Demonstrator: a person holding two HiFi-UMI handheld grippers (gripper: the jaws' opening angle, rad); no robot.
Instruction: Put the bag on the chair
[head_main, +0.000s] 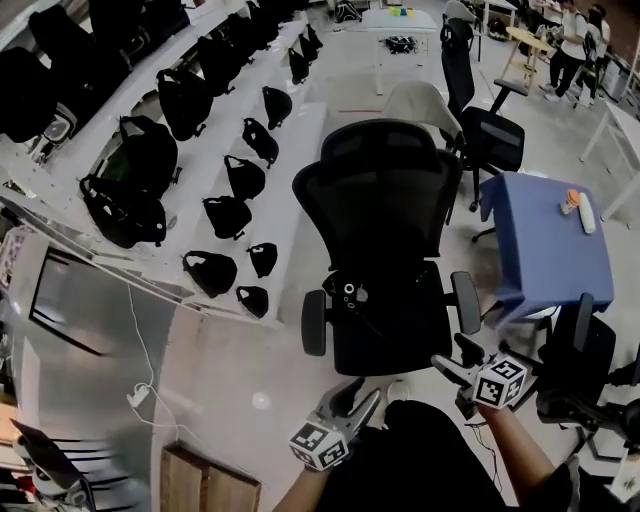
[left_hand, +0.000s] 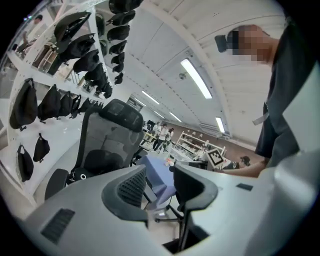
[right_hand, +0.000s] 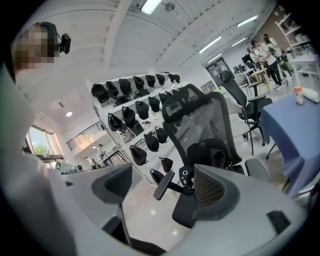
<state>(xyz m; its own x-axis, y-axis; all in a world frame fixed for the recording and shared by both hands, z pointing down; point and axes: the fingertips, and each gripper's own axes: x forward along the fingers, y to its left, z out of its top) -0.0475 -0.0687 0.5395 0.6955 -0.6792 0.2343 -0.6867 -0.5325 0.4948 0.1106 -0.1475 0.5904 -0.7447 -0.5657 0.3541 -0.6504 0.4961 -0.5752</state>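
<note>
A black mesh office chair (head_main: 385, 190) stands in the middle of the floor. A black bag (head_main: 378, 288) lies on its seat against the backrest, a round white-ringed fitting at its left end. Both grippers hover in front of the seat, apart from the bag. My left gripper (head_main: 352, 398) is open and empty. My right gripper (head_main: 455, 368) is also open with nothing between its jaws. In the left gripper view the gripper (left_hand: 159, 182) points at the chair (left_hand: 117, 115) and bag (left_hand: 100, 160). In the right gripper view the gripper (right_hand: 162, 182) faces the chair (right_hand: 200, 115) with the bag (right_hand: 212, 152).
White stepped shelves (head_main: 215, 165) at the left carry several black bags. A blue-covered table (head_main: 550, 235) stands at the right, with more office chairs (head_main: 480, 120) behind and another (head_main: 580, 370) at the right. A wooden box (head_main: 205, 485) sits near my left. People (head_main: 570, 40) stand far back.
</note>
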